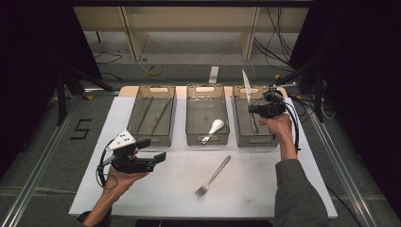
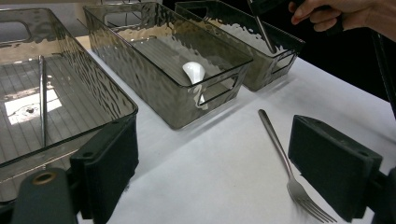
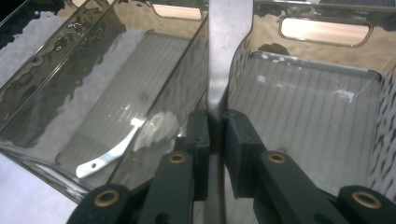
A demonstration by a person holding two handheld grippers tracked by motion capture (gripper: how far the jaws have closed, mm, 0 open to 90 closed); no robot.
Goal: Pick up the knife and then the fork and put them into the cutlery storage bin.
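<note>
With the spoon (image 1: 213,127) binned, your right tool (image 1: 259,108) pinches the knife (image 1: 246,87) upright over the three-o'clock bin (image 1: 238,124), while the fork (image 1: 213,176) waits on the desk (image 1: 156,179) beside your spread left tool (image 1: 152,150).

High view looks down; gripper views close on shared trays (image 1: 206,120).

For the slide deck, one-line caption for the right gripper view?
Right hand-held gripper shut on a silver metal table knife above the smoky clear plastic bin.
</note>
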